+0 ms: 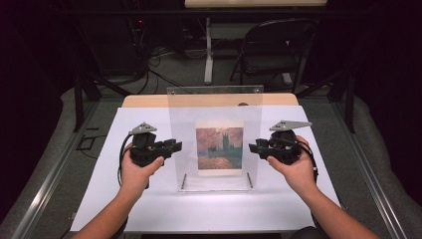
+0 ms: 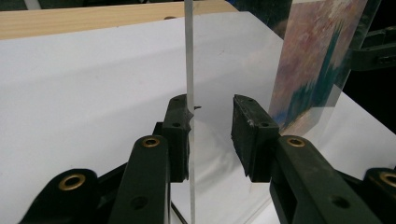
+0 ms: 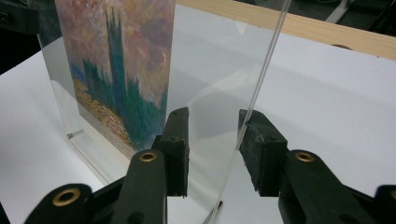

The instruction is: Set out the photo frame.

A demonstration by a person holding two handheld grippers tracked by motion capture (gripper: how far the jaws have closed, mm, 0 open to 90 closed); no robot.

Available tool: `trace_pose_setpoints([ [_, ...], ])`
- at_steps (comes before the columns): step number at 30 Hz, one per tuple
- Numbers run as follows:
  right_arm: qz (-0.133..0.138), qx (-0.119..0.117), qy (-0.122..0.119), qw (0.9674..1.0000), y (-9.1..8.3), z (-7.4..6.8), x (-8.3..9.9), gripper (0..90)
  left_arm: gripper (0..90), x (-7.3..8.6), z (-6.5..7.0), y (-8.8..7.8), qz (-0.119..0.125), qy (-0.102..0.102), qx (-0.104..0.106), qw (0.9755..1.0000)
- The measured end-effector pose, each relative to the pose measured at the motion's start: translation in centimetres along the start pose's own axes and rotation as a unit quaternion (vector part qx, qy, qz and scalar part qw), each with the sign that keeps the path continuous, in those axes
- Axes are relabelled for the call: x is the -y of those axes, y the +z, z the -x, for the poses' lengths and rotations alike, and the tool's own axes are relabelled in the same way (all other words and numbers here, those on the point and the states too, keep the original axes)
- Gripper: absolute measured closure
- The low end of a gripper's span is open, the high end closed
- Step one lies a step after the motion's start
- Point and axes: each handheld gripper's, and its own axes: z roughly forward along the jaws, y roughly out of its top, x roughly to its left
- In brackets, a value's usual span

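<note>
A clear acrylic frame (image 1: 214, 107) stands upright on the white sheet (image 1: 199, 211) and holds a small painting print (image 1: 219, 148) of a tower under a pink sky. My left gripper (image 1: 175, 147) is at the frame's left edge. In the left gripper view its jaws (image 2: 211, 126) stand open astride the pane's edge (image 2: 188, 56), which lies against the left pad. My right gripper (image 1: 253, 147) is at the right edge. Its jaws (image 3: 214, 140) are open too, with the pane's edge (image 3: 261, 70) close to the right pad. The print (image 3: 121, 70) shows through the pane.
The white sheet covers a wooden table whose far edge (image 1: 149, 101) is bare. Small metal feet (image 1: 183, 181) hold the frame's base. Beyond the table stand a black folding chair (image 1: 273, 50) and a white post (image 1: 208, 50), with cables on the floor.
</note>
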Motion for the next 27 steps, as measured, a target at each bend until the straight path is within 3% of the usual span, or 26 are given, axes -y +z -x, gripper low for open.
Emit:
trace_pose_setpoints([
  [8, 0.001, -0.011, -0.007, 0.9999, -1.0, -0.6, 0.9, 65.2, 67.0, 1.1, 0.6, -0.9, 0.007, 0.007, 0.014, 0.9999],
  [16, 0.003, -0.016, -0.015, 0.9998, -1.8, -1.3, 1.9, 65.8, 65.5, 2.1, 1.5, -1.6, 0.004, 0.029, 0.015, 0.9995],
  [27, 0.012, -0.017, -0.021, 0.9996, -2.2, -1.6, 2.5, 66.2, 64.8, 2.6, 1.7, -1.8, 0.011, 0.026, 0.02, 0.9994],
])
